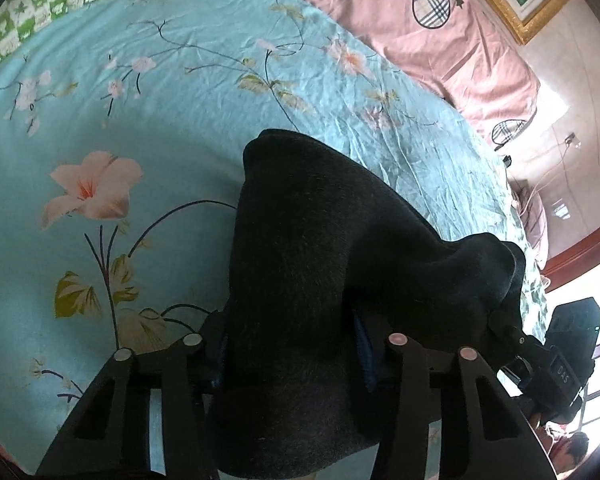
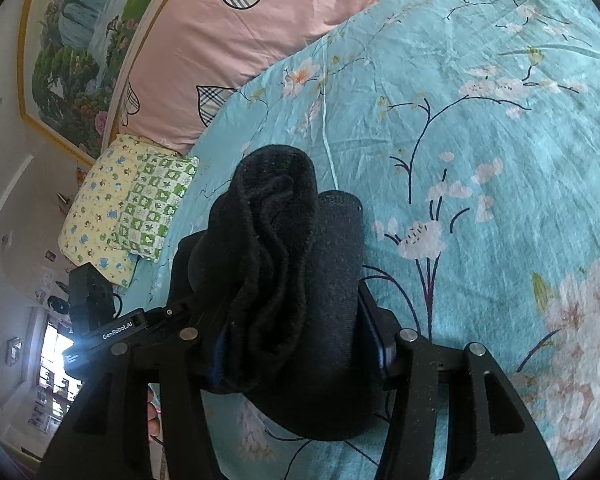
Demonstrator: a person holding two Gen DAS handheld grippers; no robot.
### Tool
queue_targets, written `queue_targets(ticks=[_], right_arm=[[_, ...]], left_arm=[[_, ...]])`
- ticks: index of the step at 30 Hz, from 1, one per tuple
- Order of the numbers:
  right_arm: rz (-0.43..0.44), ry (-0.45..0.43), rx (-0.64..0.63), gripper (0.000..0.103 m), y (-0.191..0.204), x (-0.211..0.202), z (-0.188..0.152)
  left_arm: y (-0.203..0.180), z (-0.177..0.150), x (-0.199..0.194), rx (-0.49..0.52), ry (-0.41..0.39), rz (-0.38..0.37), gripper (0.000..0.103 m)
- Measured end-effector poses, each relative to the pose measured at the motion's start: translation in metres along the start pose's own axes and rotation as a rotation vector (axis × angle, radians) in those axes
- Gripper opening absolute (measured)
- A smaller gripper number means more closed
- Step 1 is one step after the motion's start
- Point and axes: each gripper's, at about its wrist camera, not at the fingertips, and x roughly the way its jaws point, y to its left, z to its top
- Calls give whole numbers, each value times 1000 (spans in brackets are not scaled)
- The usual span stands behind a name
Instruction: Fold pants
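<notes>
Left hand-held gripper [image 1: 292,344]: the jaws are clenched on a thick bunch of the black pants [image 1: 320,248]. The fabric fills the gap between the blue-padded fingers [image 1: 365,354] and spills below them toward the camera. No slack gap shows at either pad.

Right hand-held gripper [image 2: 296,344]: the jaws are likewise clenched on the pants [image 2: 300,280]. Here the gathered edge stands up in ruffled layers between the fingers [image 2: 380,346], with a smoother rolled portion against the right-side pad.

Relation governing the coming move: the pants hang between the two grippers, each holding one end of the same edge. In the left wrist view the cloth runs from the jaws forward and then sweeps right to the right hand-held gripper [image 1: 512,328], which appears at the frame's right margin. In the right wrist view the left hand-held gripper [image 2: 168,314] appears at the lower left. The held edge therefore lies along the line joining the two grippers, and neither is nearer to the garment; both are in contact.

Beyond the jaws, the pants appear lifted over the bed [image 1: 188,92], a teal floral sheet. Whether the lower part touches the sheet cannot be told. Judged from this, the garment is partly folded and ready to be laid down.

Farther off lie a pink quilt [image 2: 228,60] and a green-checked pillow [image 2: 140,208].
</notes>
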Motion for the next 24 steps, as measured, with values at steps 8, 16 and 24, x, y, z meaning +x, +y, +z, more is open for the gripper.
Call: queue_targets(ticks=[8,16,24], right_arm=[[-31,-10,-53,51,23,-4,3],[8,-10,-86,49,46,-2,10],[54,15,-134,49,75,18,18]], left_arm=[[-5,0,-22,14,-35,-4,31],[-1,4,-56,15,-105,22,31],[18,11,-86,-10,-174,70,31]])
